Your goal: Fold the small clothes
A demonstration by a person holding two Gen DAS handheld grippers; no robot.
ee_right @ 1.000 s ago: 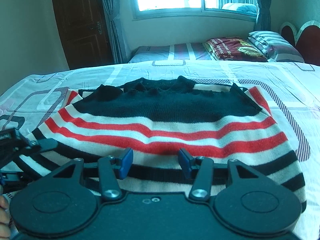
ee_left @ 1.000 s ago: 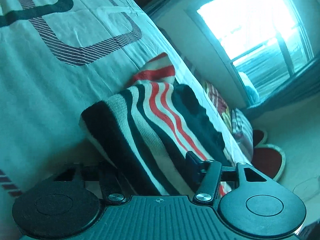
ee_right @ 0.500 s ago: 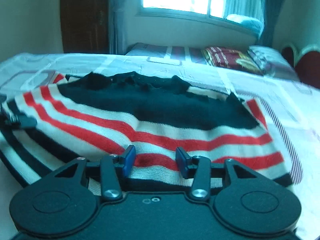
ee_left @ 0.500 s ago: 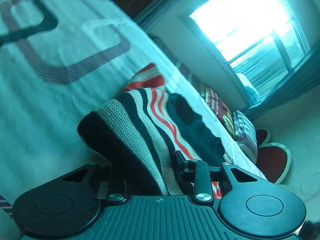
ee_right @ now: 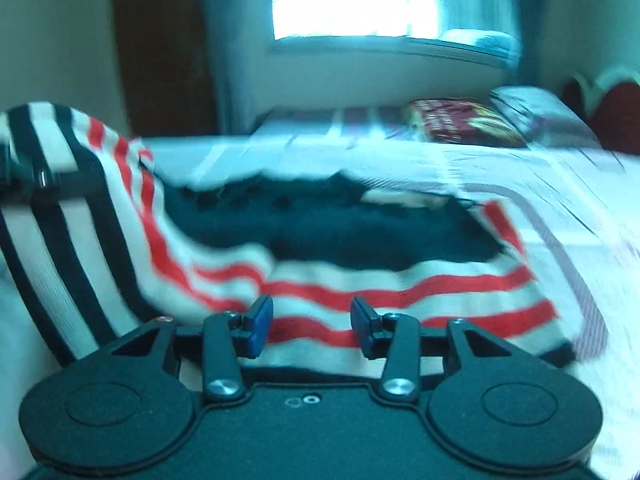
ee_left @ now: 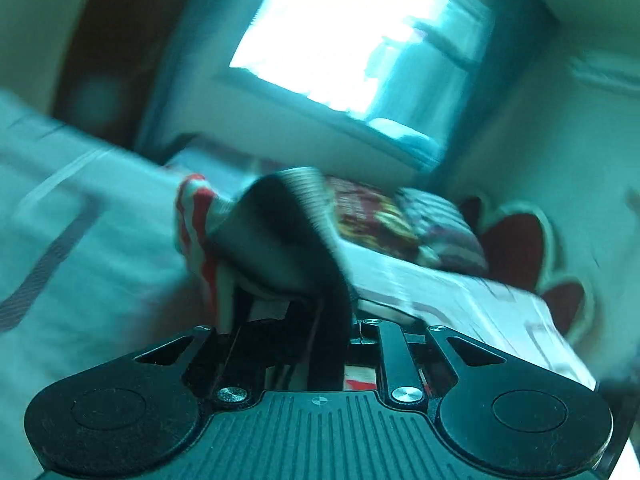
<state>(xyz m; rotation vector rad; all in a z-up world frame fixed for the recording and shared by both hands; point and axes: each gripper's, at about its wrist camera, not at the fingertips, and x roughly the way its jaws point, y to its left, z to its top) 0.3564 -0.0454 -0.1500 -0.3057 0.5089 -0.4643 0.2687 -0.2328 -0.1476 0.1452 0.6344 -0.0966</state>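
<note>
A knitted sweater (ee_right: 360,240) with black, white and red stripes lies on the bed. In the right wrist view its left side is lifted off the sheet, where my left gripper (ee_right: 28,184) holds it. In the blurred left wrist view my left gripper (ee_left: 328,320) has its jaws closing on the black edge of the sweater (ee_left: 280,232), which is pinched between them and drapes up over the fingers. My right gripper (ee_right: 312,320) hovers open just above the sweater's striped lower part, its blue pads (ee_right: 260,320) apart with nothing gripped.
The bed sheet (ee_right: 560,200) is white with line patterns. Patterned pillows (ee_right: 460,124) and a red headboard (ee_right: 612,108) lie at the far right. A bright window (ee_right: 352,0) and a dark door (ee_right: 160,40) stand behind the bed.
My left gripper closed on the sweater's left edge, rose and rolled, lifting that side off the bed. My right gripper shifted slightly over the lower stripes and stays open.
</note>
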